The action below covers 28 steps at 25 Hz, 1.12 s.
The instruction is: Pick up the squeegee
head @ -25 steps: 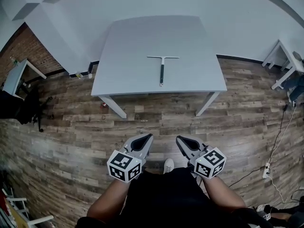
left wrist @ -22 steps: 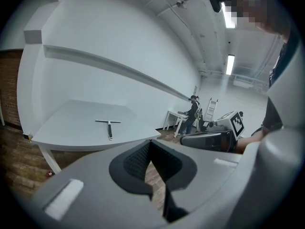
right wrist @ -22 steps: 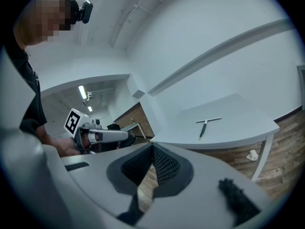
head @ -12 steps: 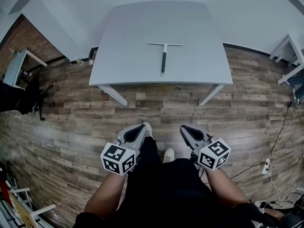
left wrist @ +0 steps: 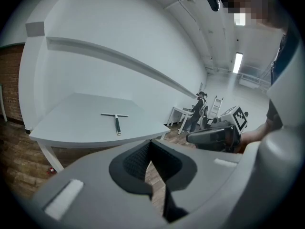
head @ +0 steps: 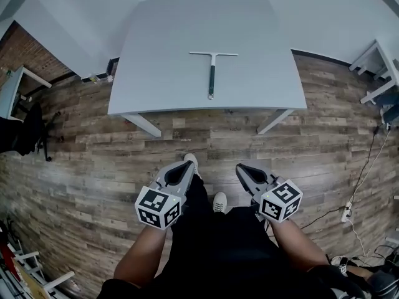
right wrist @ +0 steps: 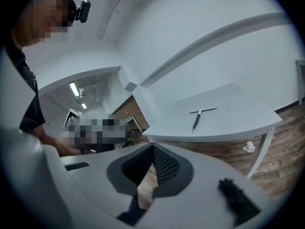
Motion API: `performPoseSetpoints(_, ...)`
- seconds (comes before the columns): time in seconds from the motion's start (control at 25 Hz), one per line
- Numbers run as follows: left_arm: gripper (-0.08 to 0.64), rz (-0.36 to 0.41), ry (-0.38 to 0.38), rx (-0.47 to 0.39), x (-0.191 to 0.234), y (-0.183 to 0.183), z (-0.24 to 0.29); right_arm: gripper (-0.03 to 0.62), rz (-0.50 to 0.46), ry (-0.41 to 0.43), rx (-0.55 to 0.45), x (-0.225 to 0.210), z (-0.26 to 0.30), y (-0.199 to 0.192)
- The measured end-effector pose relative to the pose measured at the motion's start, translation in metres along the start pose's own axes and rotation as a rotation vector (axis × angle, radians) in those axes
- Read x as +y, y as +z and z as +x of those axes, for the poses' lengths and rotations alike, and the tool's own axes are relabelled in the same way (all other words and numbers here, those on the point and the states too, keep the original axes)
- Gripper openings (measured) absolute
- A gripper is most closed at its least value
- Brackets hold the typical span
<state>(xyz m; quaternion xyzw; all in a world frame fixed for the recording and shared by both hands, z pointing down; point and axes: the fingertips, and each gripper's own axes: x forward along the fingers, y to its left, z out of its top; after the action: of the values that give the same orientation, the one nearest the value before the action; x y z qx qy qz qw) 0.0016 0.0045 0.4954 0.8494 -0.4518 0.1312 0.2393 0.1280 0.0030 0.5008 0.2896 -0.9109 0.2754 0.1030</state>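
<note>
We are holding the left gripper (head: 189,165) and the right gripper (head: 240,168) low in front of us over the wooden floor (head: 93,161), each with its jaws closed together on nothing. Beyond them the grey table (head: 156,55) is standing, well apart from both. The squeegee (head: 212,73) is lying flat on it, its handle reaching toward the near edge and its blade running crosswise around the table's middle.
</note>
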Motion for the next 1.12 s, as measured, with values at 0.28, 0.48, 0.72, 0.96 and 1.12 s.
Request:
performPoseSetpoints(0.28, 0.008, -0.016, -0.029, 0.024, 0.027, 0.001, 0.012, -0.003, -0.01, 0.01, 0.025, -0.007, 0.044, 0.019)
performPoseSetpoints(0.48, 0.008, 0.03, -0.039, 0.037, 0.059, 0.015, 0.029, -0.003, -0.013, -0.016, 0.034, -0.023, 0.078, 0.035)
performPoseSetpoints(0.72, 0.008, 0.118, -0.05, 0.085, 0.103, 0.025, 0.057, -0.003, -0.035, -0.1, 0.074, -0.059, 0.125, 0.045)
performPoseSetpoints(0.96, 0.008, 0.112, -0.04, 0.104, 0.158, 0.036, 0.074, -0.003, -0.012, -0.226, 0.094, -0.102, 0.168, 0.054)
performPoseSetpoints(1.12, 0.008, 0.101, -0.044, 0.104, 0.194, 0.051, 0.085, 0.029, 0.009, -0.287, 0.115, -0.13, 0.202, 0.067)
